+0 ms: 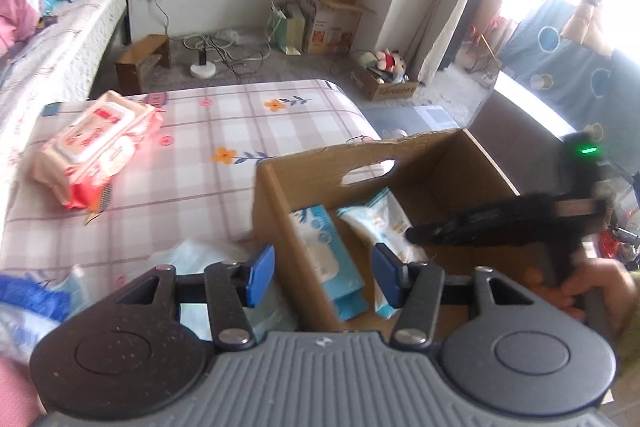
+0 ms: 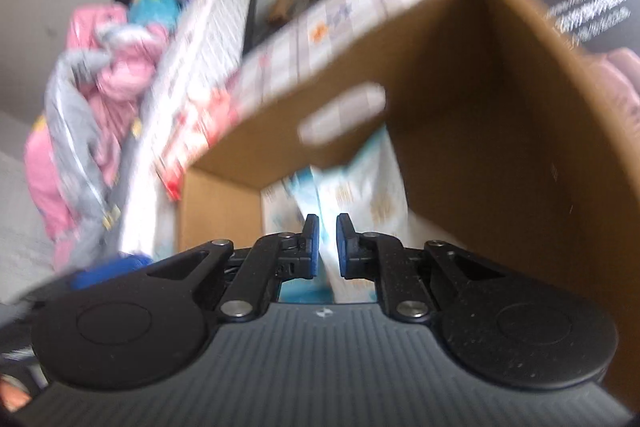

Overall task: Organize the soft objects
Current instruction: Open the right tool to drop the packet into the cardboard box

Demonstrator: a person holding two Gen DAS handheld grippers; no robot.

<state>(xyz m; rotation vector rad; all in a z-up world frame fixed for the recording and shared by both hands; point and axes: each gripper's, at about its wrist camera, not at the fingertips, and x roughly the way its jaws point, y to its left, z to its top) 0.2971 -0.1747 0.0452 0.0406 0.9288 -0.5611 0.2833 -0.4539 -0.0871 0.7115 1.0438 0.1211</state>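
Left gripper (image 1: 324, 277) tilted down over cardboard box (image 1: 280, 195), jaws apart, empty. Right gripper (image 2: 325, 245) angled down into box, pinching white tissue pack (image 2: 360, 195).

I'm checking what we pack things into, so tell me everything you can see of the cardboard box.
The cardboard box is plain brown corrugated board, open at the top, with a torn upper edge and an oval hand-hole cut in one wall. It stands upright on the checked, flower-print sheet. Inside, two soft packs stand: a blue and white pack and a white pack leaning beside it. The right tongs reach into the box, nearly shut around the white pack.
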